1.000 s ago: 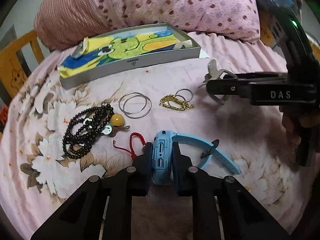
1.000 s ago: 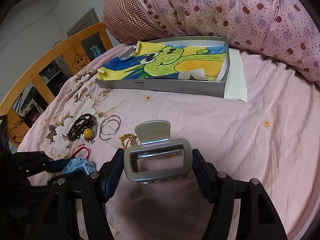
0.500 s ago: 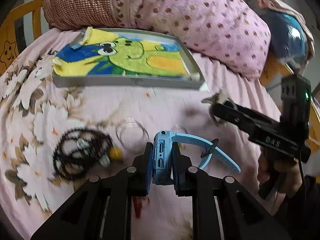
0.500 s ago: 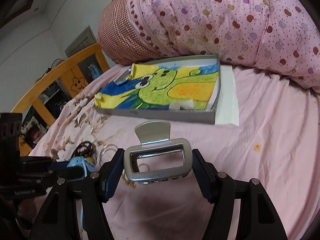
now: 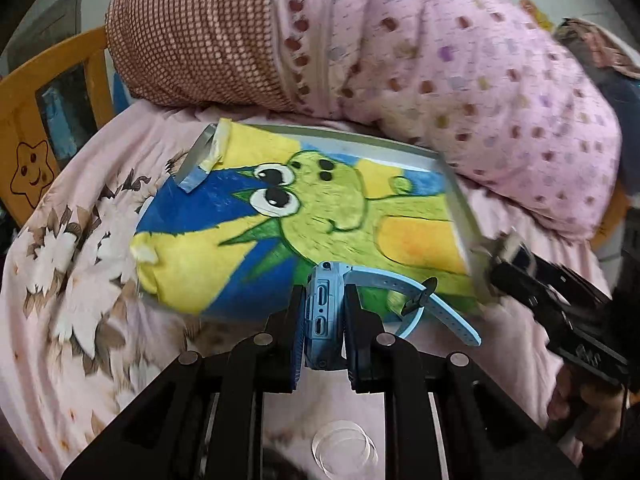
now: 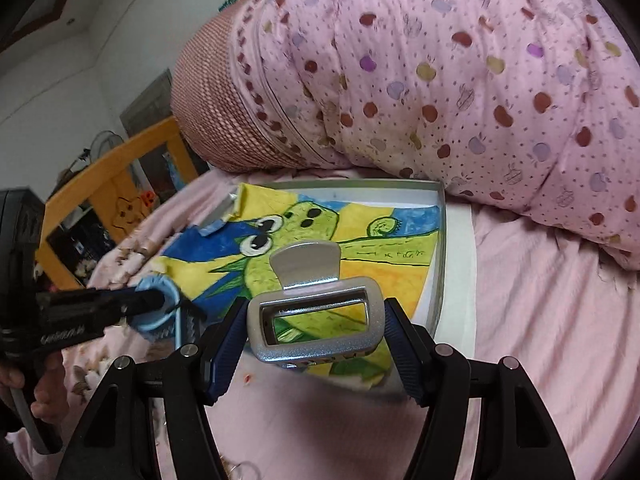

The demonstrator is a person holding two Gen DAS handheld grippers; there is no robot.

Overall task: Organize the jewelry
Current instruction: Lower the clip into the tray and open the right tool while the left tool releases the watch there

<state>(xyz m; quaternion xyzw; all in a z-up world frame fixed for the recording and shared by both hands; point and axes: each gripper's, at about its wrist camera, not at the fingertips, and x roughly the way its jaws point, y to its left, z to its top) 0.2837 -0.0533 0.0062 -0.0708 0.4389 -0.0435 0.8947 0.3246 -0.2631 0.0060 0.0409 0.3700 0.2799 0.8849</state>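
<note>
Blue watch (image 5: 325, 312) was pinched by left gripper (image 5: 325, 320), silver clip (image 6: 316, 328) by right gripper (image 6: 316, 332); both were held above the tray's (image 6: 441, 248) near edge.

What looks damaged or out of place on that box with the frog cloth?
The box's far left corner wall is torn loose and splays outward, with the frog cloth spilling over that side's rim.
</note>
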